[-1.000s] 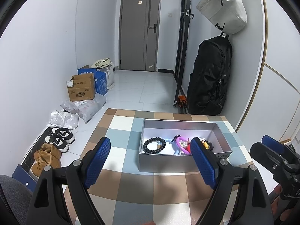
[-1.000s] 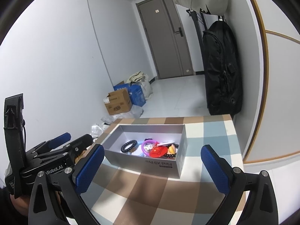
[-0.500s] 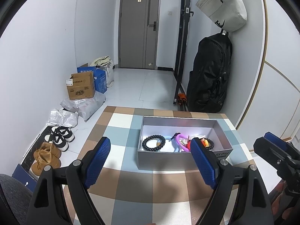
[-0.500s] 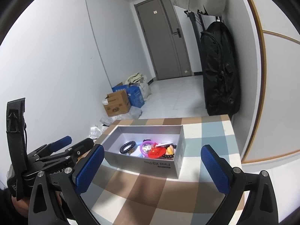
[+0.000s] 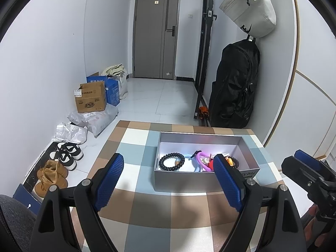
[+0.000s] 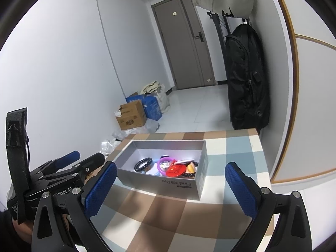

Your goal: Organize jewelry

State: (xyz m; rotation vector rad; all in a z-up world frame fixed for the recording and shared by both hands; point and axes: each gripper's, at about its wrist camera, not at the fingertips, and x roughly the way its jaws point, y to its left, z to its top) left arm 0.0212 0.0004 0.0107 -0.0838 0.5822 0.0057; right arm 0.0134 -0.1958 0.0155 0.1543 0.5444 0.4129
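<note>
A grey box (image 5: 201, 179) sits on the checked counter (image 5: 134, 180), toward its far right part, with its open top facing up. Inside lies the jewelry: a black bead bracelet (image 5: 170, 162) at the left end, apart from a tangle at the right made up of a purple ring (image 6: 164, 164), a red round tag (image 6: 176, 170), an orange piece (image 6: 190, 167) and a second dark bead bracelet (image 6: 190, 173). The pieces in the tangle overlap, and I cannot tell exactly which rests on which.

The left tongs (image 5: 168, 181) hang above the near part of the counter, short of the box, spread wide with nothing between the blue pads. The right tongs (image 6: 171, 188) hover beside them, also in front of the box, likewise spread wide and holding nothing. Neither pair touches the box.

On the floor to the left stand cardboard boxes (image 5: 90, 99), plastic bags (image 5: 94, 120) and shoes (image 5: 68, 153). A black backpack (image 5: 235, 88) hangs on the right wall under a pale bag (image 5: 250, 8).
</note>
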